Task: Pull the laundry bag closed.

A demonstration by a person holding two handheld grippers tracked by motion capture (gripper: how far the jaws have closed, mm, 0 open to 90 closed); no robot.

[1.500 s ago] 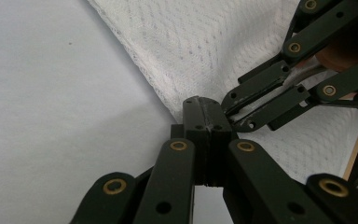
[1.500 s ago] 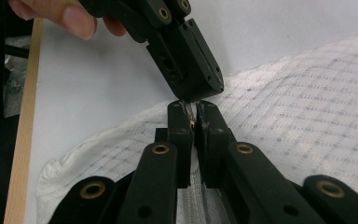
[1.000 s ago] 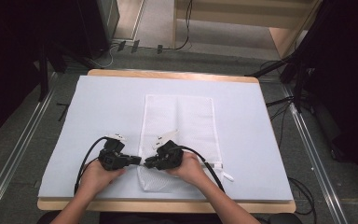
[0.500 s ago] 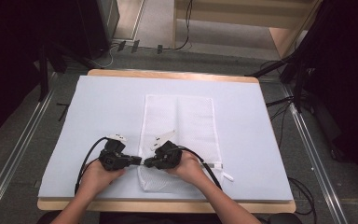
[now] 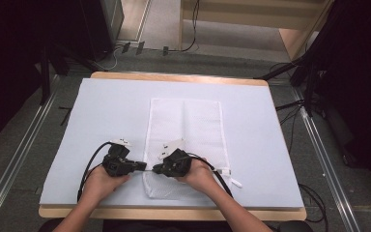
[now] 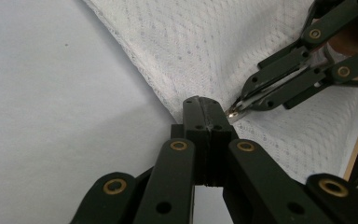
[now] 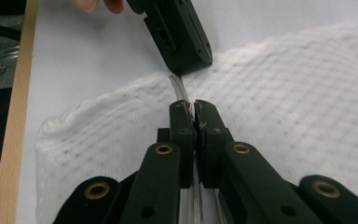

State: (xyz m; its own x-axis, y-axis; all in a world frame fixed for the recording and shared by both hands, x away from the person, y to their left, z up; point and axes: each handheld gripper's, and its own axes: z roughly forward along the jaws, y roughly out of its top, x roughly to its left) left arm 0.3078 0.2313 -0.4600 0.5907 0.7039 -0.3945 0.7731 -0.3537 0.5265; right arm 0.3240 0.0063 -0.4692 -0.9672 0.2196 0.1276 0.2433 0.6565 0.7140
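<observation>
With left gripper [image 6: 204,108] clamped on the mesh bag's [image 5: 186,130] edge and right gripper [image 7: 192,108] clamped on its zip pull [image 6: 234,112], draw the pull slowly along the edge, keeping fabric taut.

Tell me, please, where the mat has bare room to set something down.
The mat is bare left and right of the mesh bag and along its far edge. It is crowded at the bag's near left edge, where both grippers meet.

High cam: fixed above, looks fwd/down over whole surface [image 5: 106,111]. Gripper cams: very close, facing along own jaws. All share mesh bag [image 5: 186,125] edge.
</observation>
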